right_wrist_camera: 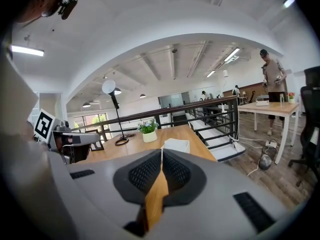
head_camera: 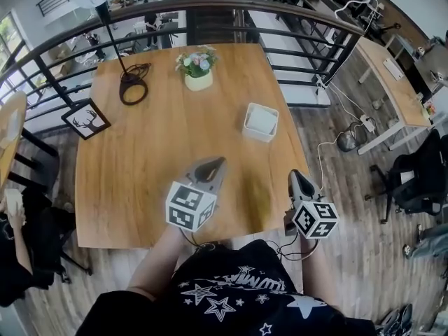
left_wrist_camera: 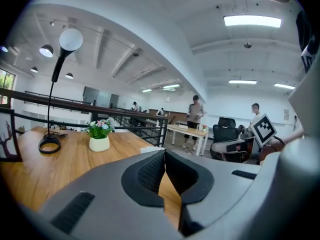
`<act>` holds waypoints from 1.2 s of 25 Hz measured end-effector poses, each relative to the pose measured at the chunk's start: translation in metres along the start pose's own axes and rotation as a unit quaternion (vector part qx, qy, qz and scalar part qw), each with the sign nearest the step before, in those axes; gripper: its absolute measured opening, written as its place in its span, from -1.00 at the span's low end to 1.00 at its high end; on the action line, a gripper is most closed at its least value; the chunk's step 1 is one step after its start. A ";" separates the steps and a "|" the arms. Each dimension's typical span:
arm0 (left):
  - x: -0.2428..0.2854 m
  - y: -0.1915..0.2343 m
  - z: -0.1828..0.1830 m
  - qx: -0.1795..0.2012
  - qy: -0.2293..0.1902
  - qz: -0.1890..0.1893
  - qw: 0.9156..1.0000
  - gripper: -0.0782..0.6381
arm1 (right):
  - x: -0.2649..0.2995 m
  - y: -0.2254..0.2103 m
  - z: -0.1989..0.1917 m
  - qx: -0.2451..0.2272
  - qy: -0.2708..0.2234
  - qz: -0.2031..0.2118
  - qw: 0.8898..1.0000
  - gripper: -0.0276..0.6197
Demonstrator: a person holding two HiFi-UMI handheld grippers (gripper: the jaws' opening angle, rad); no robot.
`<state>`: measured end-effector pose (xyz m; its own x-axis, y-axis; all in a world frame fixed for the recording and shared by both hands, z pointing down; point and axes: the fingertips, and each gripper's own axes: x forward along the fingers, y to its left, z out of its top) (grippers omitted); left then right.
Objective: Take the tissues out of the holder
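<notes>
I've got both grippers low over the near edge of the table (head_camera: 133,187), pointed ahead, because the reach hasn't begun. The left gripper (head_camera: 218,162) has its jaws pressed together with nothing in them, and the right gripper (head_camera: 297,176) is closed and empty too. I judge both will need to open before the grab.

The tissue holder (head_camera: 260,121) sits right of centre on the table, well apart from both tips and closest to the right gripper. The white tissues are inside it, untouched.

Counting: one holder, two grippers, one flower pot (head_camera: 198,69), one desk lamp (head_camera: 131,87) and one picture frame (head_camera: 86,118), all at the far side, clear of my path.
</notes>
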<state>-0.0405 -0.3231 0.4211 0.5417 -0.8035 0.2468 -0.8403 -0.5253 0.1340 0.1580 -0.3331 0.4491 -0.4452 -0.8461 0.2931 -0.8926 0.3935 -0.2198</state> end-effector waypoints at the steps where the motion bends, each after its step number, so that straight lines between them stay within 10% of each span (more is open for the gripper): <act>1: 0.000 0.004 -0.002 -0.004 0.001 0.002 1.000 -0.74 | 0.003 0.001 -0.001 0.002 0.002 -0.001 1.000 -0.86; 30: 0.105 0.007 0.010 -0.019 0.010 0.140 0.990 -0.74 | 0.124 -0.097 0.035 -0.024 0.051 0.162 0.985 -0.86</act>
<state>0.0104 -0.4136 0.4382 0.2870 -0.9103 0.2984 -0.9579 -0.2716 0.0929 0.1919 -0.4889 0.4748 -0.7095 -0.6339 0.3079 -0.7042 0.6555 -0.2729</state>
